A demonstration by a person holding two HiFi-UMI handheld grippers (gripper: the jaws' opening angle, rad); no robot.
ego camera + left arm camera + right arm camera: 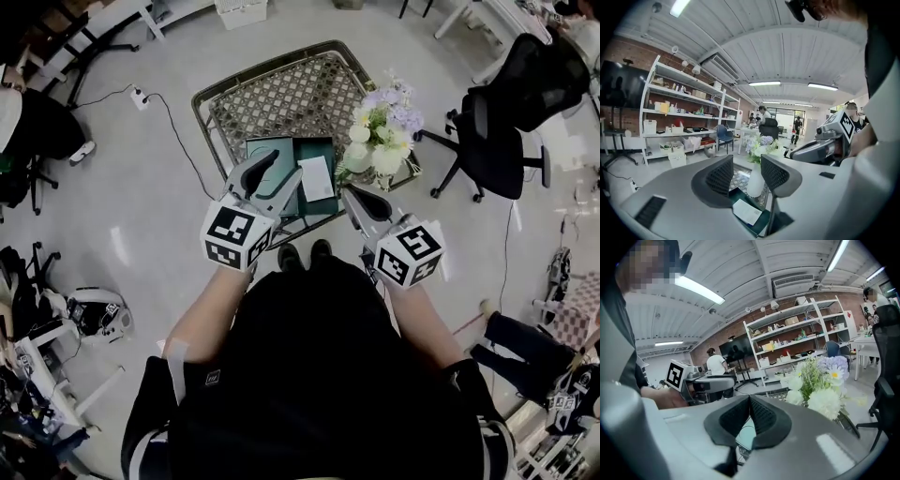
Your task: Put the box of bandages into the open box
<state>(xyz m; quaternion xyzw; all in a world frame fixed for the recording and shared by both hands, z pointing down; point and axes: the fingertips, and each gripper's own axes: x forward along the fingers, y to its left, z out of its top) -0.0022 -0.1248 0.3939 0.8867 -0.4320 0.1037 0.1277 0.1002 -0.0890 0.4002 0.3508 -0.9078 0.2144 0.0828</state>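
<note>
Green open box [281, 152] lying spread out on the wire table [281, 94], just beside the flowers [384, 131] in a white vase [754, 180]. White flat pack, most likely the box of bandages [316, 178], resting on the dark green of that box, on the side nearest the flowers. Looks to be inside already, though hard to say for sure whether lying down in it or only on top.

Left gripper [746, 168] hovering right above the green box, jaws apart with a clear gap. Nothing pinched between them, only the vase and the table showing through the gap. Right gripper [750, 411] held near the flowers, jaws pressed together, holding nothing.

So, by the look of it, main job mostly done: pack down on the box, both grippers free of it. Maybe left to do: pushing the pack straight, or making sure it sits all the way in.
</note>
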